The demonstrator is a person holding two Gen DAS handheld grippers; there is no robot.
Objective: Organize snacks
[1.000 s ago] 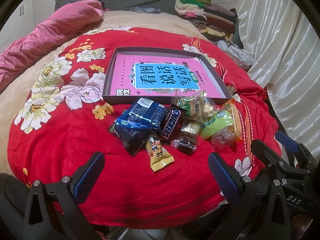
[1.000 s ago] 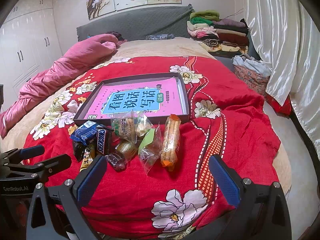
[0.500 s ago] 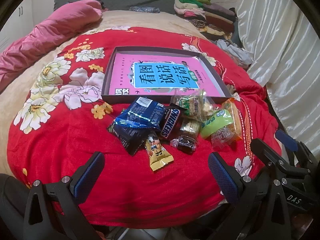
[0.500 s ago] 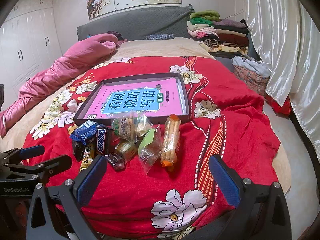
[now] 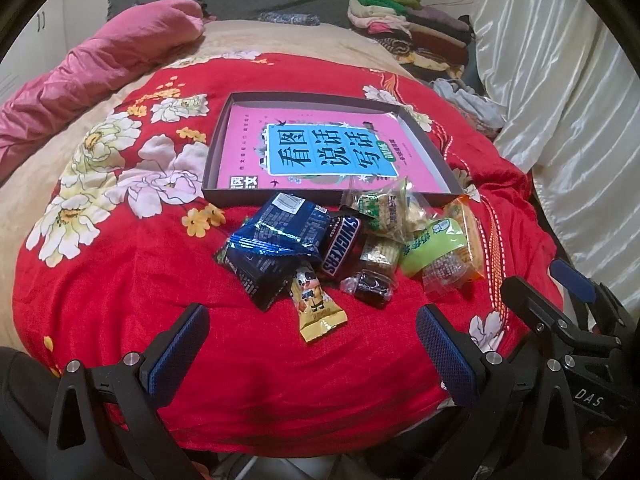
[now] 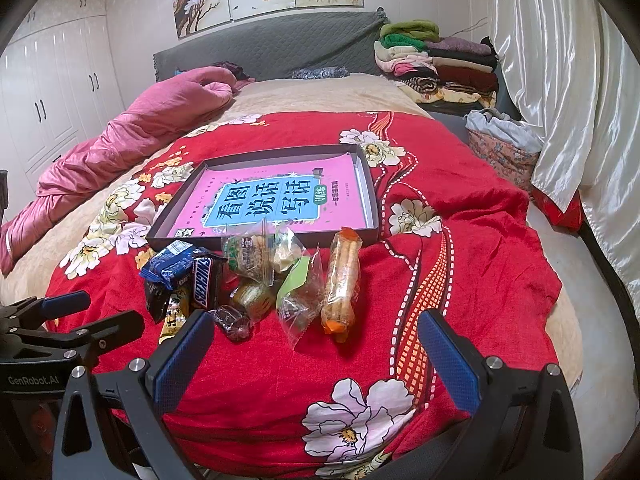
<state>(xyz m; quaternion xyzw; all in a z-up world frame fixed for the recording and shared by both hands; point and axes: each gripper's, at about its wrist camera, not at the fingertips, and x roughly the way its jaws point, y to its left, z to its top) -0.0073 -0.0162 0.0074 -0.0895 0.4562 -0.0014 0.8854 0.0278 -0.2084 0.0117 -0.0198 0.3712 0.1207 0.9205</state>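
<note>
A pile of wrapped snacks lies on the red floral bedspread in front of a dark shallow box (image 5: 219, 152) (image 6: 370, 178) lined with a pink and blue printed sheet. The pile holds a blue packet (image 5: 286, 226) (image 6: 170, 262), a Snickers bar (image 5: 340, 246) (image 6: 202, 282), a yellow candy (image 5: 316, 308), a dark sweet (image 5: 372, 286) (image 6: 234, 322), a green pouch (image 5: 434, 242) and an orange stick pack (image 6: 342, 284). My left gripper (image 5: 310, 354) hangs open just short of the yellow candy. My right gripper (image 6: 316, 362) is open too, close before the pile, holding nothing.
A rolled pink quilt (image 6: 132, 136) lies along the bed's left side. Folded clothes (image 6: 436, 60) are stacked at the head on the right. White curtains (image 6: 568, 80) hang to the right, with floor beside the bed edge. White wardrobes (image 6: 48, 92) stand far left.
Both grippers stay open and nearly still; the left wrist view has crept very slightly toward the pile. No snack has moved.
</note>
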